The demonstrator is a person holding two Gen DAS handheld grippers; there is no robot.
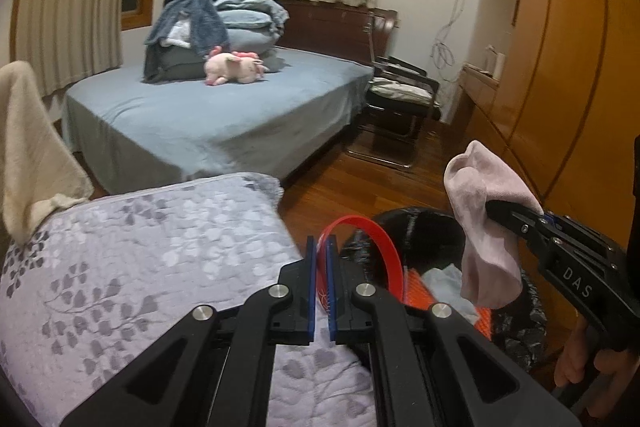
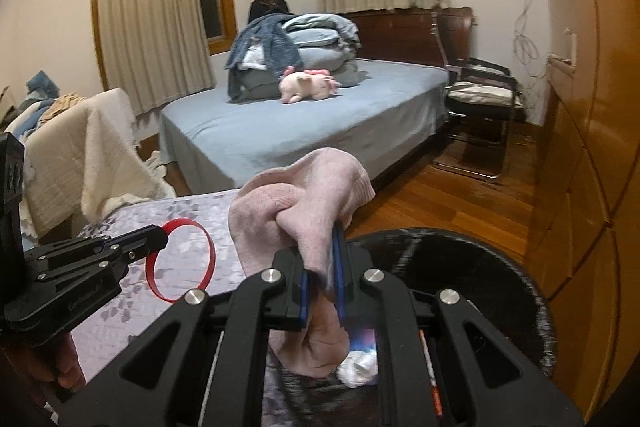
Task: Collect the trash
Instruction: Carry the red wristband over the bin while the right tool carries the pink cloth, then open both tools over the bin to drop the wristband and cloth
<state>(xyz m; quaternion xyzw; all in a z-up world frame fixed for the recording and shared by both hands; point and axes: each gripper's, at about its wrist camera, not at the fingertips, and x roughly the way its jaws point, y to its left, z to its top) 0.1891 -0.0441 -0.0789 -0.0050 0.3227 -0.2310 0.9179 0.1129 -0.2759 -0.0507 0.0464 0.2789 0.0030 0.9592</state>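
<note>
Left hand-held gripper [image 1: 322, 279], bottom centre of the left wrist view: jaws closed on one red ring [image 1: 376, 247], pinched by its edge so the loop stands free above the lilac floral quilt [image 1: 140, 247]. Right hand-held gripper [image 2: 322, 267], bottom centre of the right wrist view: jaws clamped on one pink sock [image 2: 304, 203], bunched at mid-length so both ends hang clear. Both items are carried off the quilt, probably for release into the one black-lined trash bin [image 1: 404, 227], lower right, whose mouth lies just beneath the sock; white paper and orange scraps already lie inside.

Middle distance: one blue bed [image 1: 224, 115], bearing one pile of folded bedding [image 1: 224, 31] and one pink plush toy [image 1: 234, 63]. One black chair [image 1: 404, 95] stands beside it, right of centre. Upper frame: two curtained windows.
</note>
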